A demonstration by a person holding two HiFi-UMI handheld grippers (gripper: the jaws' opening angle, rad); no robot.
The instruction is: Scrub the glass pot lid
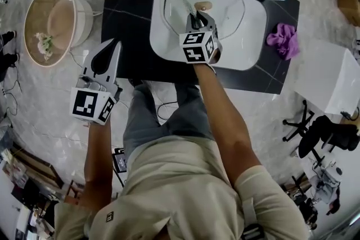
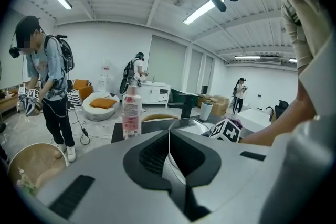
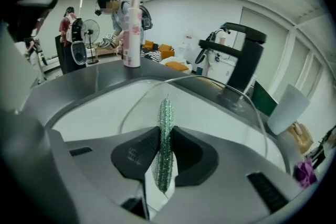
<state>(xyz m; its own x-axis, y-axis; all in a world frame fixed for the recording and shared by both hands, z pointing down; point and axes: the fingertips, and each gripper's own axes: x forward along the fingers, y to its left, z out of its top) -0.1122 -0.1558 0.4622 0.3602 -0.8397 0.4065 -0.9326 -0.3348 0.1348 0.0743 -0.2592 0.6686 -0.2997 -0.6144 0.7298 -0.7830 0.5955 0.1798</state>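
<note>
The right gripper [image 1: 194,18] hangs over the white basin [image 1: 247,42], its jaws clamped on a thin green scourer [image 3: 166,128] held edge-on, with the pad sticking out past the jaw tips. The glass pot lid [image 1: 225,3] lies in the basin directly beneath and ahead of this gripper. Its metal rim curves round on both sides and well out in front, so there is open glass on every side of the scourer. The lid's tan knob [image 1: 203,6] sits just right of the pad's tip. Whether the pad touches the glass cannot be told. Beyond the rim, ahead and to the right, stands the black faucet [image 3: 244,55]. A pink bottle [image 3: 132,34] stands ahead and left, well apart.

The left gripper [image 1: 115,43] has its jaws together with nothing between them. Its tips are at the near left corner of the black table [image 1: 129,19], and the rest of it is out over the floor. A round basket [image 1: 53,22] lies to its left.
</note>
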